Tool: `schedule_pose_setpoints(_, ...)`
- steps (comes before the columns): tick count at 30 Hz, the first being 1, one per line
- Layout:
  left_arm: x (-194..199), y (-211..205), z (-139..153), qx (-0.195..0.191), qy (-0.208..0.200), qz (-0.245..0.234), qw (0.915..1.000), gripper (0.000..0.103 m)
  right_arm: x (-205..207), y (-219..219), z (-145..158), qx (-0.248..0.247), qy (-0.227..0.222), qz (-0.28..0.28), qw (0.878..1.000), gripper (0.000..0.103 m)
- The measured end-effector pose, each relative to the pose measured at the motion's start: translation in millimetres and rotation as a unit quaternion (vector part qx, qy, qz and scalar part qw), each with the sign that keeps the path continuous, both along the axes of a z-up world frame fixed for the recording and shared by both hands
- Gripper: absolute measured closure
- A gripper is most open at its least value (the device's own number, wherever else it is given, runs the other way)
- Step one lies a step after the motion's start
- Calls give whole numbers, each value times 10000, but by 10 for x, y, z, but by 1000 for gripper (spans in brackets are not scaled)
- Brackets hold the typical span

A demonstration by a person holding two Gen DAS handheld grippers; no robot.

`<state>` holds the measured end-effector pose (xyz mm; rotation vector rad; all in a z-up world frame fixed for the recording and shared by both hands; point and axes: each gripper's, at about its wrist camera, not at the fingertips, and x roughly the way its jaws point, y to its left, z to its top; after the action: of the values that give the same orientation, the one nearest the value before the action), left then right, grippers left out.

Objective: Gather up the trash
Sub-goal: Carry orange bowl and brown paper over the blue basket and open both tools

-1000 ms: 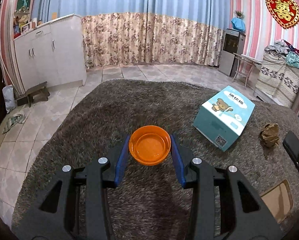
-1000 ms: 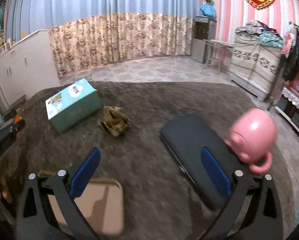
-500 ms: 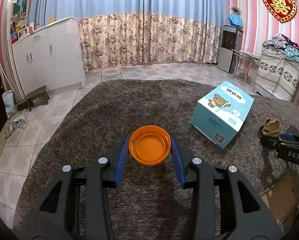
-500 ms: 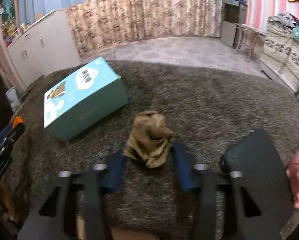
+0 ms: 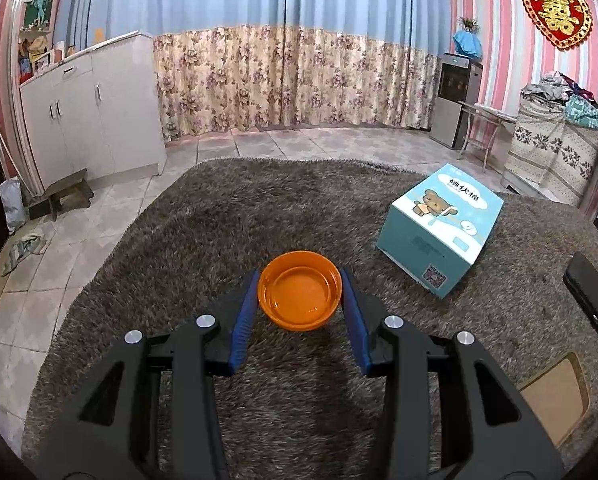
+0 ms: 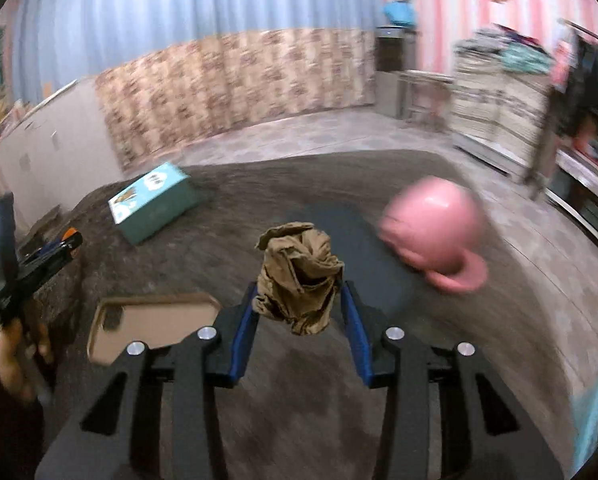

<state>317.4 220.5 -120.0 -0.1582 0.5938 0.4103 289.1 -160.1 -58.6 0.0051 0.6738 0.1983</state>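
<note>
An orange bowl (image 5: pixel 300 291) is clamped between the blue pads of the left gripper (image 5: pixel 300 300); nothing but a wet-looking sheen is seen inside it, and it is held just above the shaggy grey rug (image 5: pixel 235 216). A teal tissue box (image 5: pixel 439 232) is seen closed on the rug to the right. The left gripper is angled downward over the rug. The right gripper (image 6: pixel 299 308) is likewise tilted down, and a crumpled brown paper wad (image 6: pixel 299 276) is gripped between its blue pads, raised clear of the rug. The wad is creased, tan and bunched upright. A pink mug (image 6: pixel 435 228), blurred, is seen overturned nearby, beside a dark flat case (image 5: pixel 591 300). A brown tray (image 6: pixel 151 324) is seen lying flat at left.
</note>
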Motion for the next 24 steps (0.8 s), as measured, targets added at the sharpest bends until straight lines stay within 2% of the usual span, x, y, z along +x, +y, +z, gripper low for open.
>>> schedule_pose_setpoints(3, 19, -33, 4, 96, 40, -34, 9999, 63, -372, -542, 107, -137, -143, -658, 9976, 62)
schedule_pose_setpoints(8, -64, -163, 99, 384, -66, 21, 9992, 63, -840, -1450, 224, -339, -327, -1718, 9840, 62)
schedule_pose_setpoints(11, -137, -367, 227, 498, -119, -184, 9985, 63, -1042, -1922, 272, -245, -447, -2245, 9731, 62)
schedule_pose_setpoints(14, -227, -644, 401, 350, -184, -496, 9980, 63, -1170, -2242, 280, -261, -519, -2531, 9657, 62)
schedule_pose_setpoints(18, -363, -1236, 682, 155, -431, -1103, 9928, 63, -1330, -2584, 283, -159, -602, -2886, 9554, 62)
schedule_pose_setpoints(21, -448, -1865, 856, 182, -628, -1685, 9835, 63, -1412, -2838, 254, 32, -621, -3146, 9472, 62)
schedule_pose_setpoints(24, -542, -2549, 968, 168, -831, -2323, 9689, 63, -1469, -2933, 228, -25, -667, -3301, 9416, 62)
